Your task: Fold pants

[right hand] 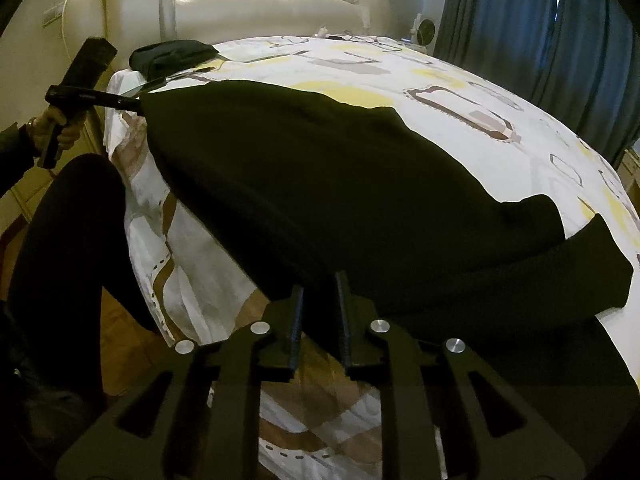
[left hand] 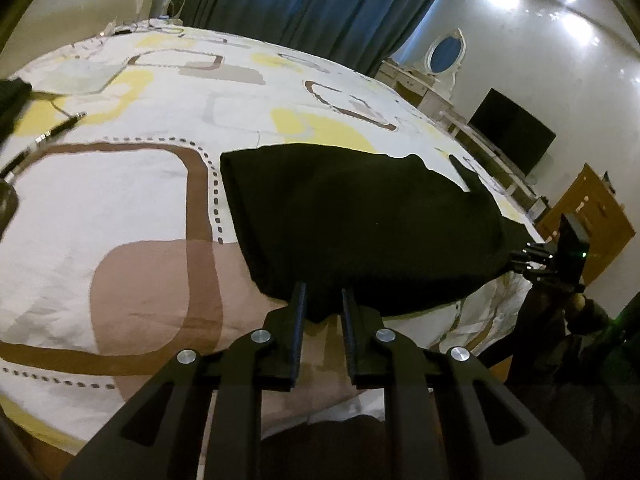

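While the black pants (left hand: 360, 224) lie along the near edge of the bed (left hand: 140, 200), stretched between the two ends, the left gripper (left hand: 323, 300) and the right gripper (right hand: 319, 290) each pinch an end with jaws nearly closed on cloth. To fold well, I judge both should lift together, keep the fabric taut, and carry the edge forward evenly. Counted: one pair of pants, two grippers, one other dark garment (right hand: 172, 56) far ahead of the right gripper.
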Tool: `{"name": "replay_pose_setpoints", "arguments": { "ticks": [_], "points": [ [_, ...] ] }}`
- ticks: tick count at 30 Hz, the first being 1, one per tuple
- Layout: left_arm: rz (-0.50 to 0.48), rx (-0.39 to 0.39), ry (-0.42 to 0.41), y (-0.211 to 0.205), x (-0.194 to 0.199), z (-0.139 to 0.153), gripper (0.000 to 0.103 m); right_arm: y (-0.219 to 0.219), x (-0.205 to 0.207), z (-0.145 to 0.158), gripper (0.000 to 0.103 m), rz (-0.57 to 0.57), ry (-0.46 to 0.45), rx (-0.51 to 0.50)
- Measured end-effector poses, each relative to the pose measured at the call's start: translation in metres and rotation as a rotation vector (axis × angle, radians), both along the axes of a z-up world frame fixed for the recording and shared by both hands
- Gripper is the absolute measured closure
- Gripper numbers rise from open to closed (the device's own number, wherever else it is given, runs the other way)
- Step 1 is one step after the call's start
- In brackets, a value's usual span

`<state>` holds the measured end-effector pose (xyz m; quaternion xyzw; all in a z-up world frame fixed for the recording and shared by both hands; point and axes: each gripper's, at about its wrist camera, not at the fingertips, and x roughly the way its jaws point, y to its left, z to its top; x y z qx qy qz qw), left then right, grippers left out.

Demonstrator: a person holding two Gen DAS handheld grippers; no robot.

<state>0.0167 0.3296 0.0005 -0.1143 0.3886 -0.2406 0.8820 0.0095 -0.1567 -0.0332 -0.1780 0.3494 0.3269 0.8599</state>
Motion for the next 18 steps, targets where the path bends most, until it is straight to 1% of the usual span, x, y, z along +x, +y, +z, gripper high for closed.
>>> {"name": "replay_pose_setpoints", "arguments": {
  "ticks": [1, 2, 4, 7, 10, 11, 12, 13, 14, 16, 17, 18],
  "points": [
    [0.007, 0.006, -0.008, 0.001, -0.003, 0.004, 0.084, -0.002, -0.002, 0.001, 0.079, 0.003, 0.006, 0.006],
    [0.017, 0.005, -0.017, 0.004, -0.006, 0.008, 0.084, -0.005, -0.005, 0.002, 0.071, 0.009, 0.017, 0.020],
    [0.051, -0.002, -0.033, 0.012, -0.011, 0.015, 0.084, -0.012, -0.010, 0.005, 0.065, 0.006, 0.043, 0.048],
    [0.107, -0.029, -0.066, 0.021, -0.017, 0.029, 0.084, -0.025, -0.011, 0.014, 0.064, -0.019, 0.066, 0.067],
    [0.108, -0.051, -0.115, 0.011, -0.012, 0.047, 0.084, -0.047, 0.004, 0.036, 0.064, -0.091, 0.050, 0.089],
    [0.097, -0.053, -0.129, 0.004, -0.007, 0.052, 0.082, -0.057, 0.015, 0.048, 0.064, -0.134, 0.030, 0.094],
    [0.081, -0.053, -0.147, -0.009, 0.000, 0.057, 0.077, -0.068, 0.029, 0.060, 0.064, -0.184, 0.015, 0.107],
    [0.067, -0.058, -0.157, -0.020, 0.008, 0.061, 0.065, -0.081, 0.046, 0.072, 0.062, -0.241, 0.011, 0.126],
    [0.056, -0.066, -0.164, -0.030, 0.015, 0.063, 0.055, -0.091, 0.061, 0.080, 0.056, -0.289, 0.010, 0.140],
    [0.009, -0.119, -0.170, -0.057, 0.036, 0.063, 0.053, -0.113, 0.097, 0.093, 0.053, -0.400, 0.009, 0.163],
    [-0.020, -0.134, -0.167, -0.072, 0.047, 0.060, 0.053, -0.126, 0.124, 0.099, 0.053, -0.478, 0.029, 0.169],
    [-0.033, -0.132, -0.164, -0.083, 0.055, 0.057, 0.053, -0.137, 0.145, 0.100, 0.053, -0.532, 0.051, 0.174]
  ]
}}
